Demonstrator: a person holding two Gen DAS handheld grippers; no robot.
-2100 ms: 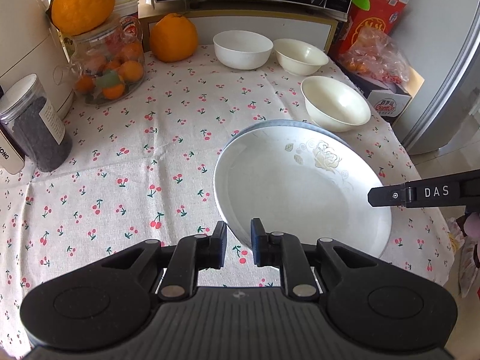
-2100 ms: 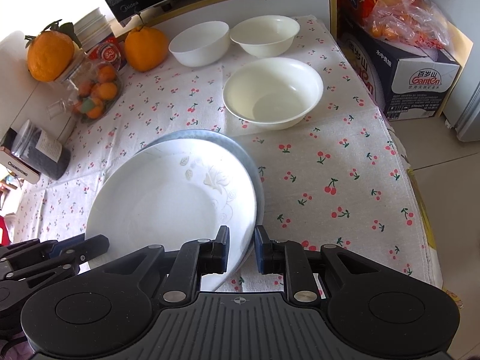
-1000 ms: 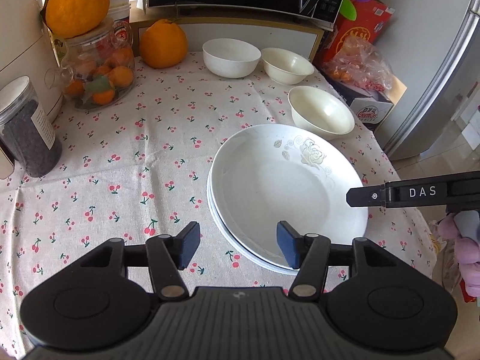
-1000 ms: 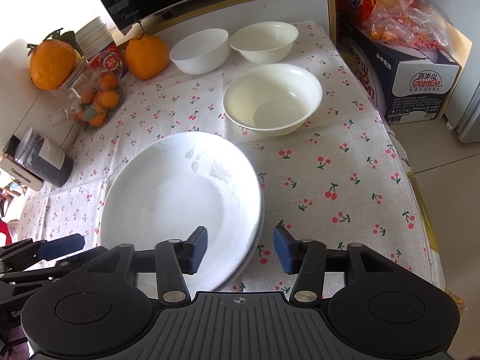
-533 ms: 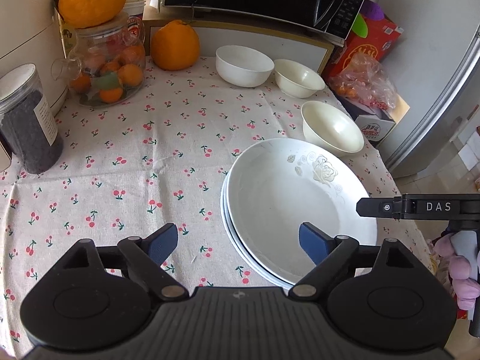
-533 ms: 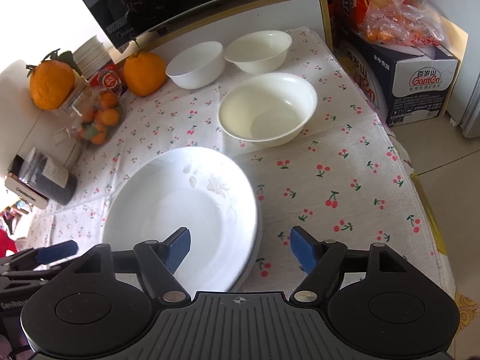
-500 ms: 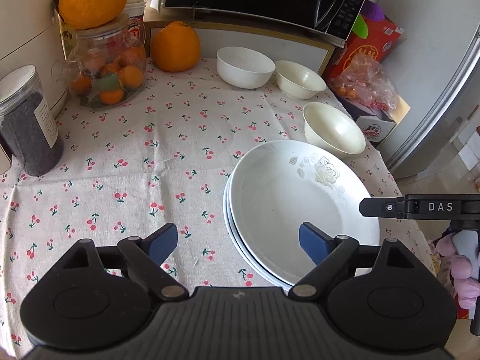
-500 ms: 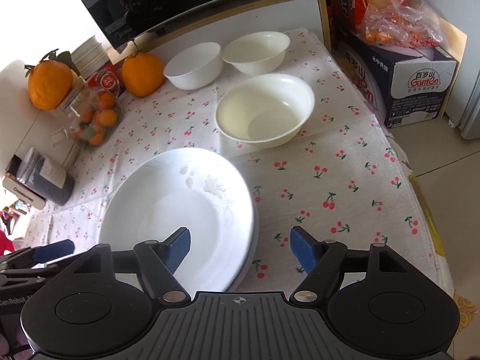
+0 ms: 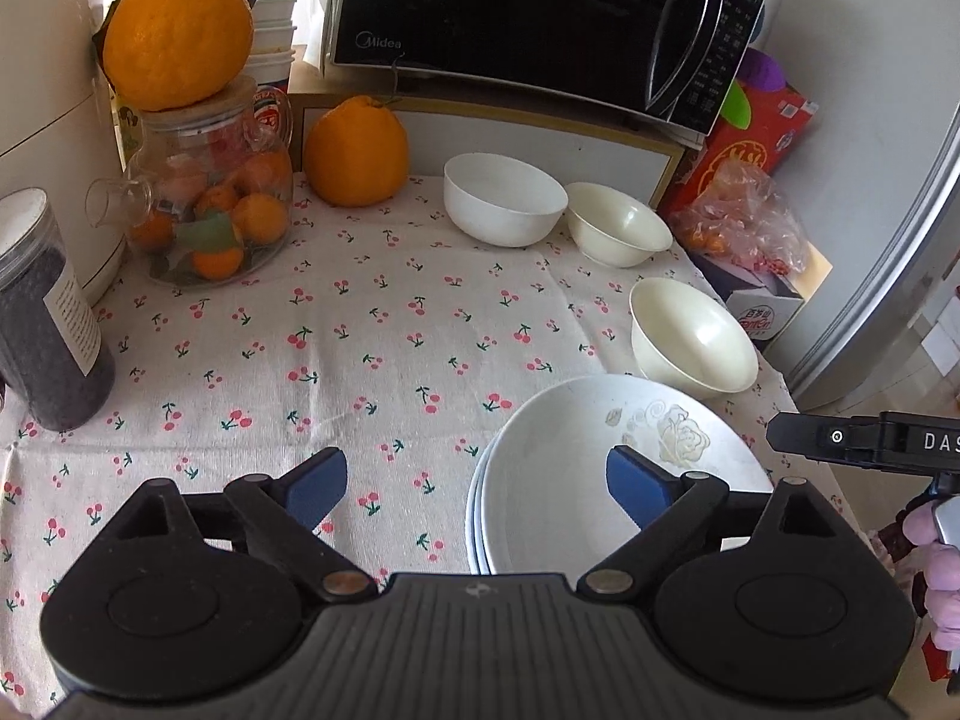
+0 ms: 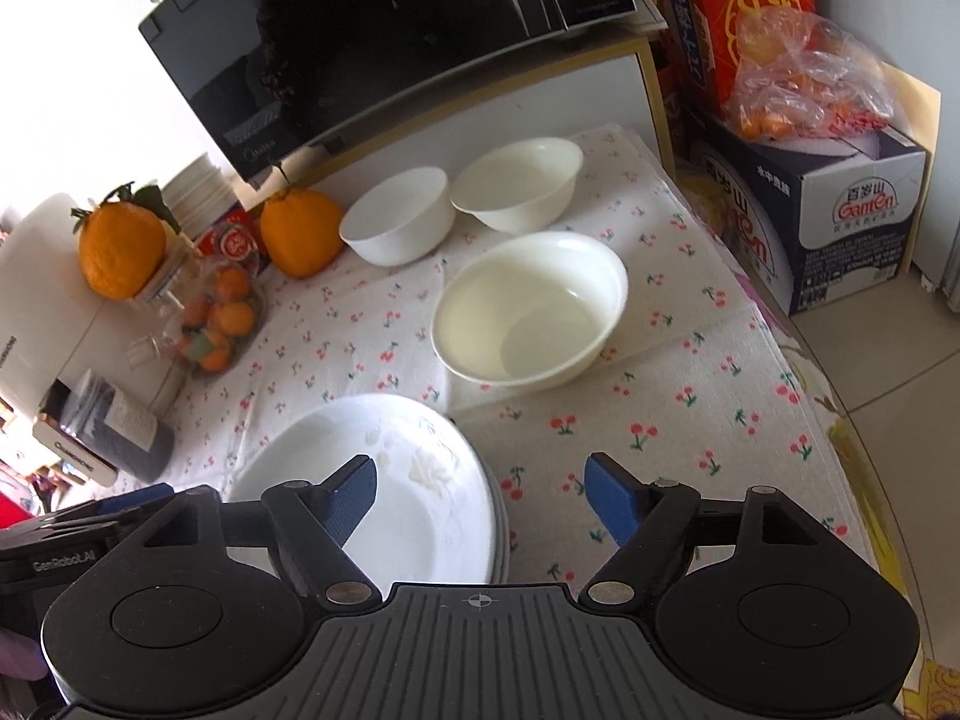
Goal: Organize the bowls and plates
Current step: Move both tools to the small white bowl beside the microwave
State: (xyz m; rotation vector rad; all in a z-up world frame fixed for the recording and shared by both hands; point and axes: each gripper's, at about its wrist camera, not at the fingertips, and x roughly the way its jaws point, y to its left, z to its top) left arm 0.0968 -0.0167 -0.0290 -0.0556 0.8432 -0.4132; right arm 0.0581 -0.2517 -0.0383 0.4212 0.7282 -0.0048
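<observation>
A stack of white plates (image 9: 570, 480) (image 10: 432, 510), the top one with a rose print, lies on the cherry-print tablecloth (image 9: 372, 336) near its front right. My left gripper (image 9: 477, 483) hovers over the stack's left rim, jaws opening, pads touching nothing. My right gripper (image 10: 483, 495) straddles the stack's right rim, also opening and empty. A wide cream bowl (image 9: 690, 336) (image 10: 528, 312) sits just behind the plates. Farther back stand a white bowl (image 9: 504, 198) (image 10: 396, 216) and a cream bowl (image 9: 618, 231) (image 10: 516, 183).
A microwave (image 9: 528, 18) stands on a shelf at the back. An orange (image 9: 354, 150), a glass jar of small oranges (image 9: 210, 210) and a dark jar (image 9: 48, 324) line the left. A Ganten box (image 10: 840, 222) sits past the table's right edge.
Both grippers were shut on the top plate's rim; it now rests on the stack. Both sets of jaws have spread wide and drawn back a little from the plates.
</observation>
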